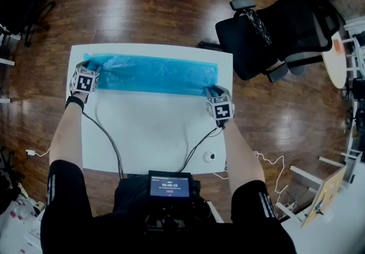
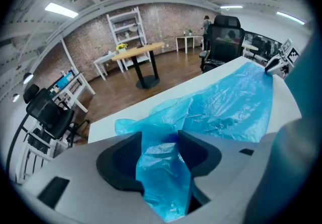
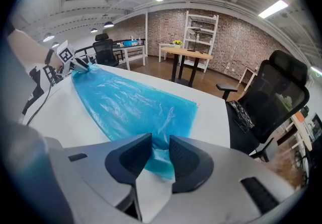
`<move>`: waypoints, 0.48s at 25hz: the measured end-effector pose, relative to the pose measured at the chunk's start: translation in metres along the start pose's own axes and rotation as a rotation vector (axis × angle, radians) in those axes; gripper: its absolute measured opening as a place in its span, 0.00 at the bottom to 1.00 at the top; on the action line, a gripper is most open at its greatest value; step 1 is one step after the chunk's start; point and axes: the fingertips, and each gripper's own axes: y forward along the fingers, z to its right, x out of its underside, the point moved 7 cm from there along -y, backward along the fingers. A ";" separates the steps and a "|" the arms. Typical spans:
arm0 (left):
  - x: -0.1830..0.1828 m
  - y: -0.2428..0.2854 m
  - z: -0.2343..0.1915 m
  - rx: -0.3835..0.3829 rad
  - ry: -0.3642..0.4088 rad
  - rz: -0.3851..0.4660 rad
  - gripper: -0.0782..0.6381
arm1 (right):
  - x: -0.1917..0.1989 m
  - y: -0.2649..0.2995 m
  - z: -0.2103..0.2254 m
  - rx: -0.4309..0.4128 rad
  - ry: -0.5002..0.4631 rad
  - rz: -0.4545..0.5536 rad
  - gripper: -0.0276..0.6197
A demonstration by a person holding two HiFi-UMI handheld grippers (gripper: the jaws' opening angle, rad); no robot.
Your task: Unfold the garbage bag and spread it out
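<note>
A blue garbage bag [image 1: 153, 73] lies stretched as a long band across the far part of the white table [image 1: 154, 133]. My left gripper [image 1: 91, 70] holds its left end: in the left gripper view a bunched fold of the bag [image 2: 163, 167] sits pinched between the jaws, the rest of the bag [image 2: 226, 104] running away over the table. My right gripper [image 1: 215, 94] holds the near right corner; in the right gripper view the bag [image 3: 131, 104] lies flat ahead and its corner [image 3: 160, 160] is clamped between the jaws.
A black office chair [image 1: 279, 33] stands past the table's far right corner. Cables [image 1: 111, 147] trail from both grippers over the table toward me. A small round object [image 1: 210, 156] lies near the front right edge. A screen [image 1: 169, 185] sits at my chest.
</note>
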 end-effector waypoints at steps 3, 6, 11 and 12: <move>0.001 0.000 0.005 0.014 -0.006 0.013 0.42 | -0.005 0.004 0.009 0.016 -0.044 -0.011 0.27; 0.002 0.000 0.009 0.025 -0.014 0.025 0.42 | -0.016 0.007 0.013 0.020 -0.075 -0.031 0.27; 0.000 -0.001 0.010 0.030 -0.028 0.041 0.42 | -0.027 0.010 0.019 0.036 -0.144 -0.045 0.27; 0.000 -0.001 0.010 0.032 -0.033 0.044 0.42 | -0.028 0.010 0.019 0.036 -0.144 -0.043 0.27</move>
